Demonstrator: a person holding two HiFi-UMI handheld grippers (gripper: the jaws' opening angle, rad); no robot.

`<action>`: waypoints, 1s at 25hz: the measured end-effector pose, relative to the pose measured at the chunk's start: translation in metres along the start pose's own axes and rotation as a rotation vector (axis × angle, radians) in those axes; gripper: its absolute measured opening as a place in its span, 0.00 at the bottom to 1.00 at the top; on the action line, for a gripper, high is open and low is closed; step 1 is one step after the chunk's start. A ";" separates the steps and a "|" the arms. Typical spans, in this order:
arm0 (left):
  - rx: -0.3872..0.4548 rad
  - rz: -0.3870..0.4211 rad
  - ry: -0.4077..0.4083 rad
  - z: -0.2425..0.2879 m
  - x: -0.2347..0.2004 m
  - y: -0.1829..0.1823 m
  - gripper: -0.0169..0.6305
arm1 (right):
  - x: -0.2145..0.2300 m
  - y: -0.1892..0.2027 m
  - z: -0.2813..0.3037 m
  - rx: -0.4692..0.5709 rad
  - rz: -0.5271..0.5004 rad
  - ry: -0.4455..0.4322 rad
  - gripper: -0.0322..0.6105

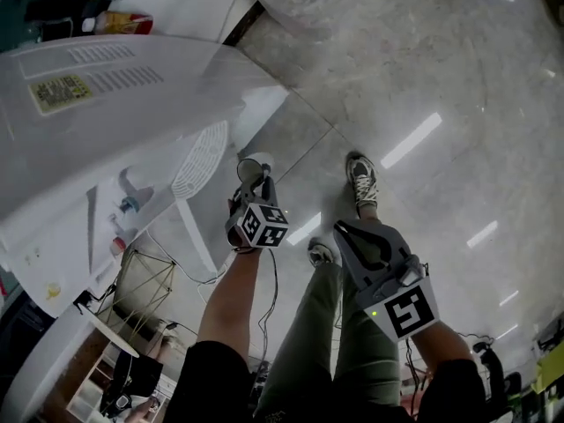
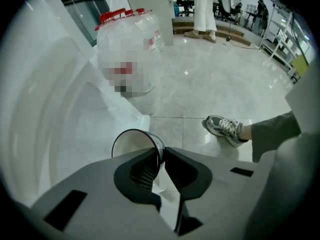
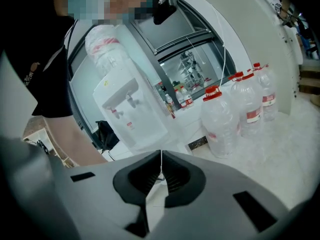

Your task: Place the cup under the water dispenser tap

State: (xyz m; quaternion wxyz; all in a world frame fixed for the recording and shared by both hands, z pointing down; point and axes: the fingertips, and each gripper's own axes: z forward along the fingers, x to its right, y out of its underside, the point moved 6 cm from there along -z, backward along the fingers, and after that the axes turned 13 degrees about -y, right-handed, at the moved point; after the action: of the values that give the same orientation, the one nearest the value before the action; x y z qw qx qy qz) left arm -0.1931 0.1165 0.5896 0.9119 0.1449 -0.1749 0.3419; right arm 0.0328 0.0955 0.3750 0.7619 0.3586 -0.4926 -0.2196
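Two grippers were held above the tiled floor (image 1: 423, 69). The left gripper (image 2: 161, 159) was clamped on the wall of the cup (image 2: 131, 145), one jaw inside the rim and one outside. The cup hung in the air just off the outer edge of the water dispenser (image 1: 106, 139) drip grille (image 1: 200, 159), apart from the blue tap (image 1: 129, 204) and red tap (image 1: 117, 246). The right gripper (image 3: 160, 166) had its jaws pressed together with nothing between them.
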 end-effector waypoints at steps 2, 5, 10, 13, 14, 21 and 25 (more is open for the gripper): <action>0.021 0.013 0.014 -0.028 0.003 -0.001 0.12 | -0.016 -0.009 -0.008 0.005 -0.013 -0.006 0.12; 0.039 0.016 0.028 -0.069 0.000 -0.001 0.12 | -0.042 -0.023 -0.015 0.019 -0.028 -0.020 0.12; 0.058 0.006 0.014 -0.126 -0.023 -0.002 0.12 | -0.080 -0.047 -0.024 0.008 -0.064 -0.058 0.12; 0.062 0.001 0.000 -0.157 -0.040 -0.001 0.12 | -0.098 -0.061 -0.031 -0.003 -0.087 -0.064 0.12; 0.063 0.003 -0.004 -0.168 -0.046 -0.001 0.12 | -0.104 -0.067 -0.033 -0.001 -0.092 -0.063 0.12; 0.067 0.012 -0.060 -0.220 -0.091 0.003 0.12 | -0.140 -0.097 -0.045 0.024 -0.093 -0.048 0.12; 0.064 -0.007 -0.099 -0.230 -0.120 -0.001 0.12 | -0.151 -0.110 -0.049 0.012 -0.078 -0.053 0.12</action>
State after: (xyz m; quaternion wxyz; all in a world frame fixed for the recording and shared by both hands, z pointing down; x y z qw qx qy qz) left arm -0.2267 0.1351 0.3329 0.8982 0.1913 -0.2082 0.3365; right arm 0.0165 0.1447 0.1892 0.7373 0.3760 -0.4997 -0.2557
